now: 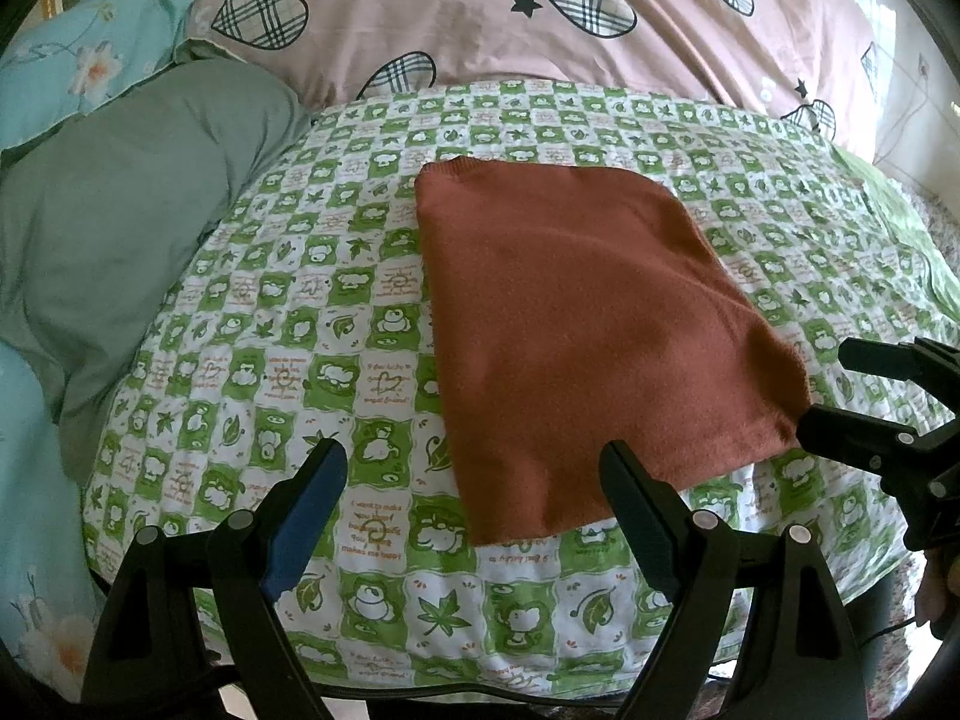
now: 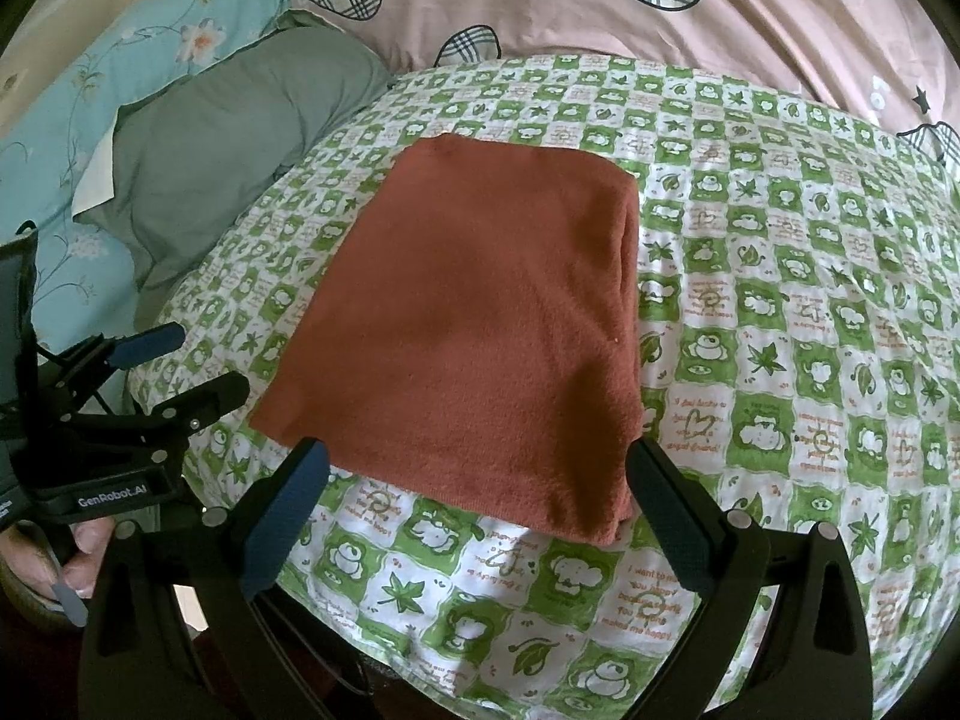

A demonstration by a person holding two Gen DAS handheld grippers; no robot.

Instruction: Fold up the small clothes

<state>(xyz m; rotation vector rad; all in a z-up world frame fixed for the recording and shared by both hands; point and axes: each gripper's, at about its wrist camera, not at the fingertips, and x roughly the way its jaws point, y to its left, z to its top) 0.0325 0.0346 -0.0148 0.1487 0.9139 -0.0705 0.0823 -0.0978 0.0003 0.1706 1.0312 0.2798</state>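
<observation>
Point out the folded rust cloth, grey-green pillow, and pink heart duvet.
folded rust cloth [image 2: 480,324], right wrist view, centre of top layer
grey-green pillow [image 1: 132,228], left wrist view, middle
pink heart duvet [image 1: 456,30], left wrist view, plain patch

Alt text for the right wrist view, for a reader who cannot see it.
A folded rust-brown cloth lies flat on a green-and-white checked sheet, just ahead of the open right gripper. The left gripper, also open, sits at left.

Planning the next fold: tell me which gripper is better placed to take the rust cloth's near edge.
Probably right: the right gripper is open astride the rust cloth; the left gripper reaches only its corner.
</observation>
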